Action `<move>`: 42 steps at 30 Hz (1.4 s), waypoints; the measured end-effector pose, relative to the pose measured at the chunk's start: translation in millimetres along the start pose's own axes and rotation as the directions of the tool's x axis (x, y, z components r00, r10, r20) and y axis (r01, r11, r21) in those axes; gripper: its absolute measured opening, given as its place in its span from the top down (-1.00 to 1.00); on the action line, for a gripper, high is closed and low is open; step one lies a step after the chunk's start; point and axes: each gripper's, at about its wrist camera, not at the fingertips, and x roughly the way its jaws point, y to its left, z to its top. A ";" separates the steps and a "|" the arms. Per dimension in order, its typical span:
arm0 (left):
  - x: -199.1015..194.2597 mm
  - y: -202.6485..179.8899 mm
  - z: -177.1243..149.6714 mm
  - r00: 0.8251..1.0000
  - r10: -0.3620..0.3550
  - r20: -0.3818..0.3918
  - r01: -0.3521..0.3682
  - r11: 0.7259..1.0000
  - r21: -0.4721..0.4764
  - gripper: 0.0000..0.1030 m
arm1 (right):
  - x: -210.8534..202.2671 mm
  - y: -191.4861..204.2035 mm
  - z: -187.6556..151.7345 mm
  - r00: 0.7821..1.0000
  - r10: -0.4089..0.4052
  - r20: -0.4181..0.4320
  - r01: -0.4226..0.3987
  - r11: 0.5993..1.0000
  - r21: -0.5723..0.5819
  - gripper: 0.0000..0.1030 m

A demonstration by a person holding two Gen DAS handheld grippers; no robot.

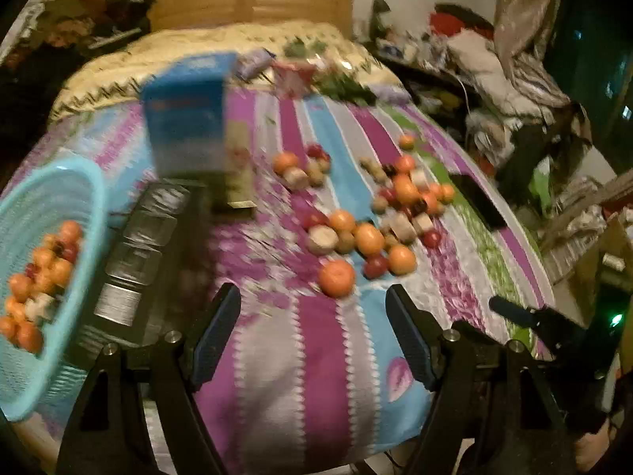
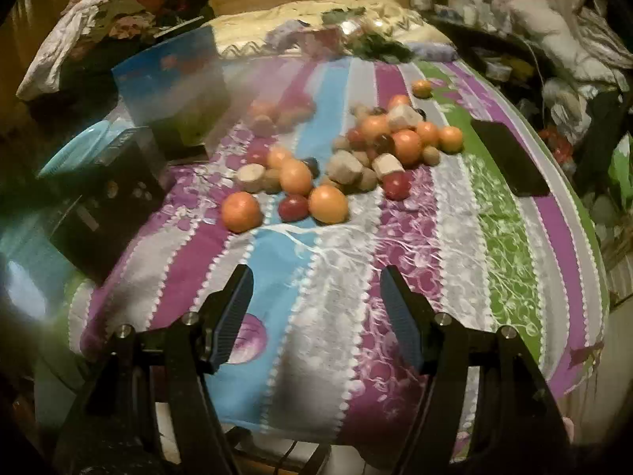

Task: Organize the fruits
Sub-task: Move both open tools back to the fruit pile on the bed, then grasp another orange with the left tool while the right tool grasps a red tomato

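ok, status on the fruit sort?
Left hand-held gripper and right hand-held gripper open, empty. Turquoise basket part-filled; loose fruit pile waits on bedspread. Path clear.

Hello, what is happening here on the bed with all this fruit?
A person is sorting fruit on a striped bedspread, with a gripper in each hand. Both the left gripper and the right gripper are open and hold nothing. Some oranges already lie in the blue basket. Many more fruits lie loose in a pile on the bedspread.
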 end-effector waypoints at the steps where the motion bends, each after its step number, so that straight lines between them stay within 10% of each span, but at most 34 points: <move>1: 8.7 -3.6 -2.3 1.000 0.002 -0.016 -0.002 1.000 -0.001 -0.49 | 0.0 -4.8 -0.3 1.000 -0.005 -0.008 0.005 1.000 0.007 -0.31; 22: 143.1 -11.6 -16.9 0.994 -0.032 -0.108 0.029 0.999 -0.032 -0.21 | 33.3 -55.4 9.5 0.990 0.138 -0.005 -0.138 0.990 0.018 -0.24; 27: 143.0 -22.5 -18.8 0.996 -0.035 -0.084 0.036 0.999 0.012 0.21 | 54.0 -88.6 20.9 0.997 0.072 -0.011 -0.072 0.997 0.032 0.32; 42: 148.8 -20.3 -20.6 0.996 -0.065 -0.064 0.064 0.998 -0.017 0.13 | 118.6 -87.0 60.1 0.997 0.067 -0.038 -0.069 0.996 -0.051 0.31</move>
